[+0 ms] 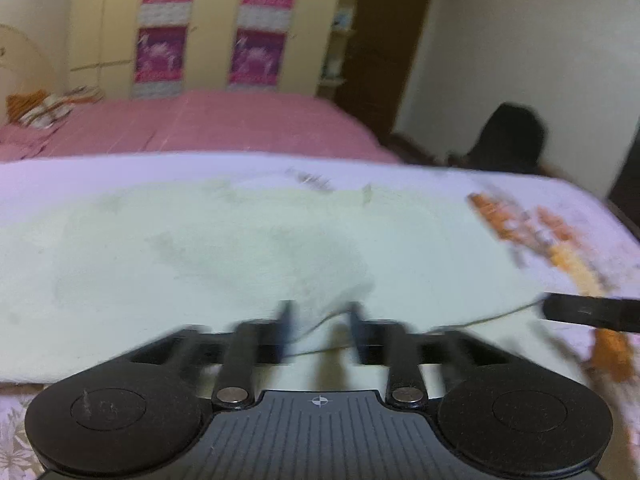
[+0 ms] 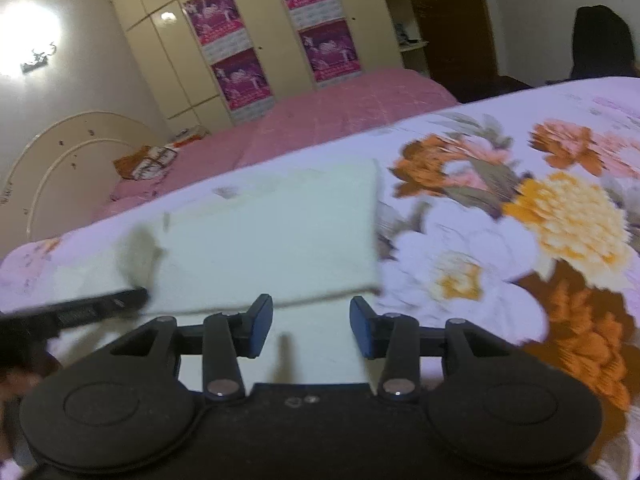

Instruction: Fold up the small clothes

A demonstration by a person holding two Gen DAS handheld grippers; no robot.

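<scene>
A pale cream garment (image 1: 224, 240) lies spread flat on the floral bedspread (image 1: 568, 240). In the left wrist view my left gripper (image 1: 320, 326) hovers over its near folded edge with its jaws apart; the cloth lies under the gap and neither pad presses on it. In the right wrist view the same garment (image 2: 276, 236) shows a straight right edge. My right gripper (image 2: 312, 326) stands open over its near hem with nothing pinched. Each gripper's finger shows in the other's view: the right gripper's finger (image 1: 592, 314) and the left gripper's finger (image 2: 100, 304).
Beyond the floral bedspread (image 2: 520, 220) lies a pink-covered bed (image 2: 340, 108) with a small heap of patterned cloth (image 2: 148, 160) near its headboard. A cream wardrobe (image 2: 256, 32) with purple posters stands behind. A dark chair back (image 1: 508, 136) stands at the right.
</scene>
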